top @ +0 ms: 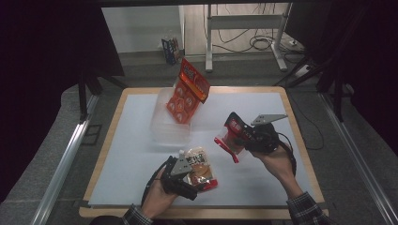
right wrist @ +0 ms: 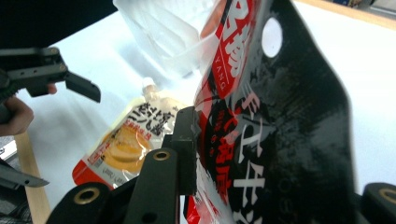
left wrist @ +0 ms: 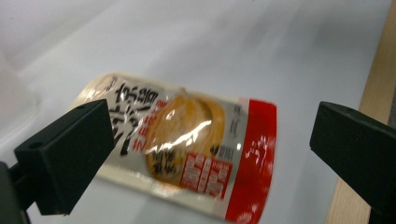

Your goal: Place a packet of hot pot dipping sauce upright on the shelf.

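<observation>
Left hand-held gripper (top: 199, 176) sits at about seven o'clock on the bench (top: 131, 187), its jaws spread wide and gripping nothing. In the left gripper view a white and red snack pouch (left wrist: 187, 149) with a round golden cake pictured on it lies flat on the white bench surface between the two jaws, touched by neither. From above, the same pouch (top: 199, 168) lies just beside the gripper's tip.

At around twelve o'clock, a clear plastic container (top: 162, 126) stands with an orange packet (top: 187, 91) leaning upright in it.

Right hand-held gripper (top: 233, 136), at about four o'clock, is clamped on a glossy black and red pouch (top: 232, 133), lifted clear of the bench. In the right gripper view that pouch (right wrist: 280, 121) hangs upright, pinched near one edge, a punched hanging hole near its top.

Both pouches look light, soft and crinkly, with slick film that could slip. The flat sealed edge seems the safest place to pinch, sparing the contents, which may well crush under a squeeze to the middle.
</observation>
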